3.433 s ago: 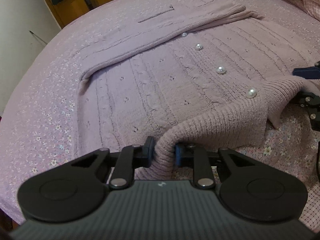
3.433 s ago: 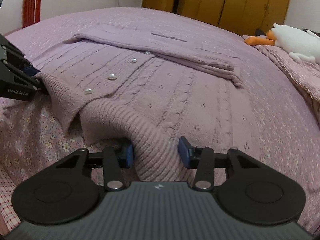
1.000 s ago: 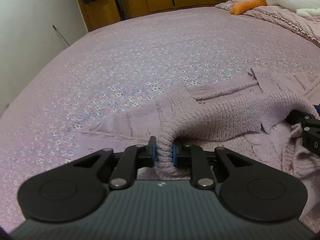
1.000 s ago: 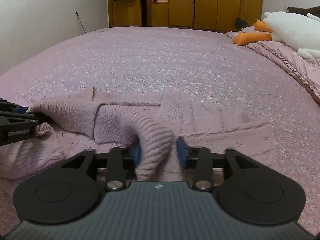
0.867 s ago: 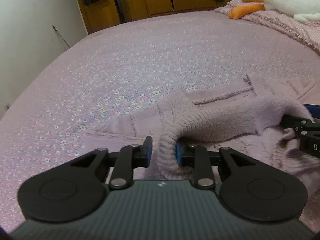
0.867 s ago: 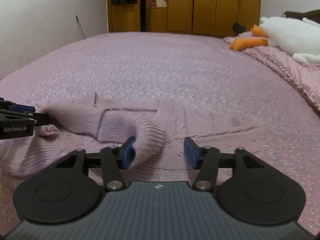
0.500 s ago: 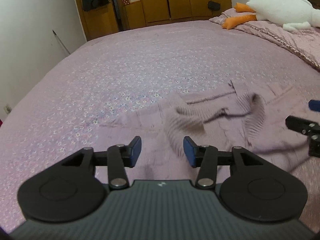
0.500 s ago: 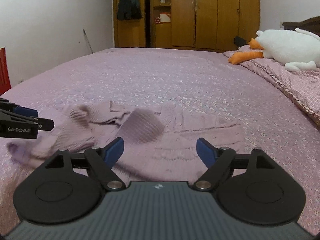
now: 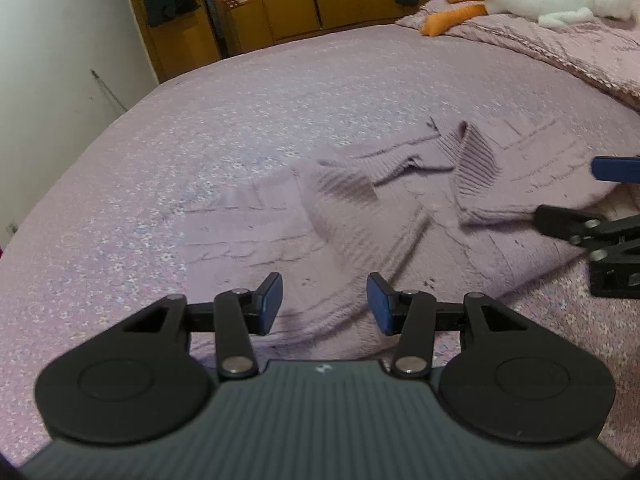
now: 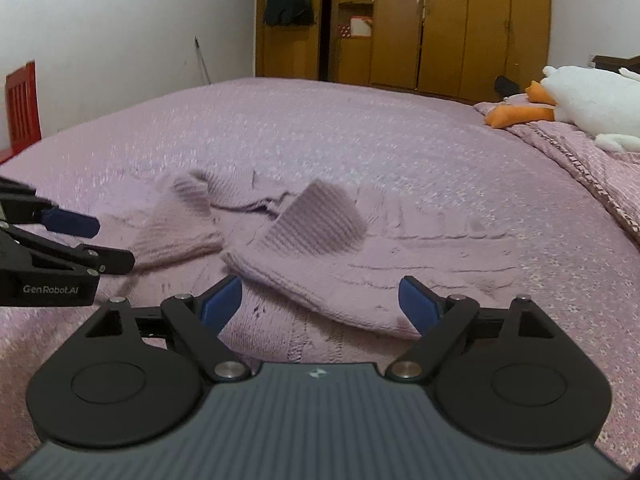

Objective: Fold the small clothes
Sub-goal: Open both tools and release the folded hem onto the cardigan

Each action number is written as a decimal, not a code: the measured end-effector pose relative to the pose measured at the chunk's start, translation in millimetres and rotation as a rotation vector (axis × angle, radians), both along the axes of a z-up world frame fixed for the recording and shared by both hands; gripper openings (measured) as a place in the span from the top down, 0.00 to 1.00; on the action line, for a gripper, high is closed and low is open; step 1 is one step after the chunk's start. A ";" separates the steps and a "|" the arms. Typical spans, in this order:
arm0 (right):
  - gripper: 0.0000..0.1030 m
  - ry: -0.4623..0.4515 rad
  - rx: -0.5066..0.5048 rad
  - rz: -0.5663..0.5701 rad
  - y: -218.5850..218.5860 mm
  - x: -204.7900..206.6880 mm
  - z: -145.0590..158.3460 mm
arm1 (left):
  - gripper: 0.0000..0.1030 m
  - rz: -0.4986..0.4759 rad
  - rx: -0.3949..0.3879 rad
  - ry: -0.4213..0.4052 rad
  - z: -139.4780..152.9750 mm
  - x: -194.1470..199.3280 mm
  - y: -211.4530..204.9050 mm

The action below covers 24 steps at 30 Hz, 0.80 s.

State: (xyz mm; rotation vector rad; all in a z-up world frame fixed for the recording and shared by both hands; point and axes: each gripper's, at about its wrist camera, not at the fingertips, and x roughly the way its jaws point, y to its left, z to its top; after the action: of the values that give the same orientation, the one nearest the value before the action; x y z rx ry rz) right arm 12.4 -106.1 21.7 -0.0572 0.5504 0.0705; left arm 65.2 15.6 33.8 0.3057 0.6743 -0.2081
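Two claws hover empty over a mauve knitted cardigan (image 9: pixel 400 216) lying on a bed (image 9: pixel 240 120) with a flowered purple cover, the garment doubled over on itself so that its ribbed hem edge now rests across the upper part. From the left wrist camera, the left claw (image 9: pixel 324 304) stands partly open with nothing between its blue pads (image 9: pixel 269 303); the knit lies just beyond and below the tips, untouched by them. The right claw (image 10: pixel 320 300), seen from its own camera, is spread wide and its jaws are opening further, again with no cloth pinched; the folded edge of the cardigan lies on the bed just ahead of its fingertips. Each claw also shows at the edge of the other's view, the pair set side by side at the near edge of the garment. Two ribbed flaps look blurred and raised off the fabric, which suggests the cloth is settling after a fold made from the near edge; the fold looks rough and may need smoothing, with a further fold likely to follow. A white stuffed toy (image 10: pixel 592 100) with orange feet lies on a quilt at the far right, well apart from the work, and wooden wardrobes (image 10: pixel 420 20) line the back wall.
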 end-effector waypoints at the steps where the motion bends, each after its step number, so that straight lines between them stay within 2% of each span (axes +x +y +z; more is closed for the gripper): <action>1: 0.13 0.006 -0.003 0.004 0.8 2.2 -1.8 | 0.53 -0.010 0.004 0.000 -2.3 -0.1 -2.2; 10: 0.13 0.072 0.029 0.022 -5.5 27.4 -23.9 | 0.52 -0.046 0.037 -0.009 -25.7 11.3 -12.8; 13: 0.13 0.070 0.056 0.023 -10.1 30.3 -26.8 | 0.51 -0.076 0.042 -0.028 -28.3 12.0 -13.7; 16: 0.13 0.064 0.039 0.036 -8.9 30.4 -27.6 | 0.51 -0.092 0.041 -0.037 -29.5 13.6 -14.6; 24: 0.13 0.067 0.044 0.032 -8.6 30.0 -27.8 | 0.51 -0.080 0.034 -0.038 -30.8 17.6 -17.1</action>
State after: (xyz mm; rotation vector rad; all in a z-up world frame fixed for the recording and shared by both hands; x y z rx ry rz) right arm 42.4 -114.8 -6.1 -0.0208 0.6143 0.1163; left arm 82.8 -1.4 2.9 0.3691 0.6294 -0.2667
